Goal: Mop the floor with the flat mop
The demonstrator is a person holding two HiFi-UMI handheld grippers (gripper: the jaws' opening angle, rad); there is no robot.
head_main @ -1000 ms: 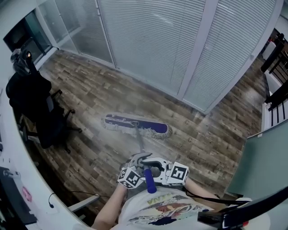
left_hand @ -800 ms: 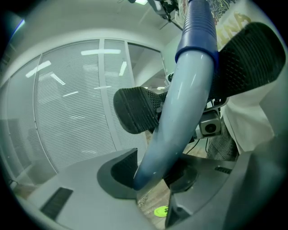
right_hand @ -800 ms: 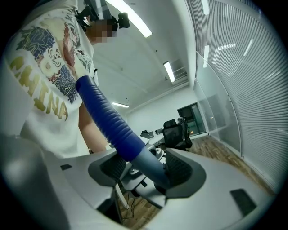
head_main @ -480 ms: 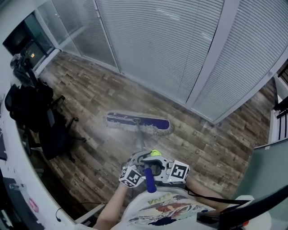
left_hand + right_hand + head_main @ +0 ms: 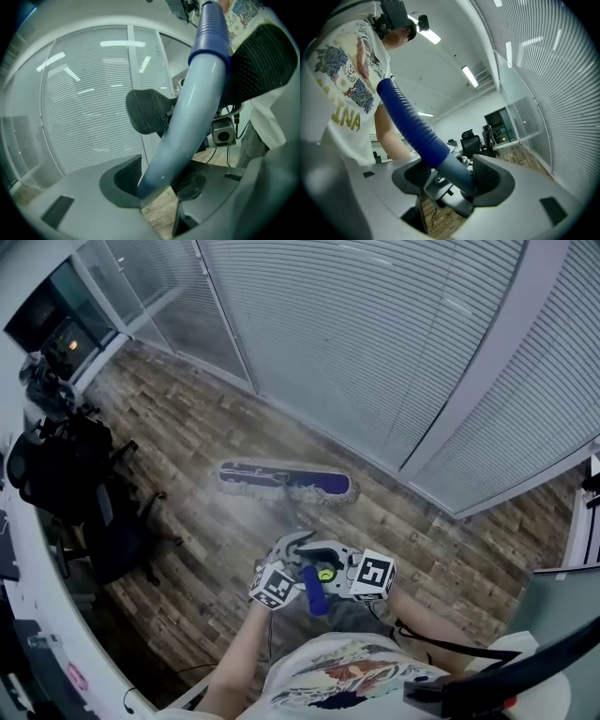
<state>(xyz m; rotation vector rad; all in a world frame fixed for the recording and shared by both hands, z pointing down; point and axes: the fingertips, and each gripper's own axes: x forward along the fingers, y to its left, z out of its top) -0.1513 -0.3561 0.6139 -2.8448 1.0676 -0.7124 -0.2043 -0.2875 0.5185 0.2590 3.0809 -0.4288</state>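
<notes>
Both claws were clamped on the mop handle (image 5: 315,600); left gripper (image 5: 292,567) sat just beside right gripper (image 5: 329,575), close to the chest for leverage (two grips, steadier pole); the mop head (image 5: 281,481) lay flat on the wooden floor (image 5: 187,442) ahead, near the blinds (image 5: 356,343).

The head view looks steeply down from above onto the floor (image 5: 187,442) beside the glass wall (image 5: 356,343). Each gripper view rides close behind its jaws: the left faces that wall, the right faces the person's shirt (image 5: 342,79). All three share the mop handle (image 5: 314,592).
</notes>
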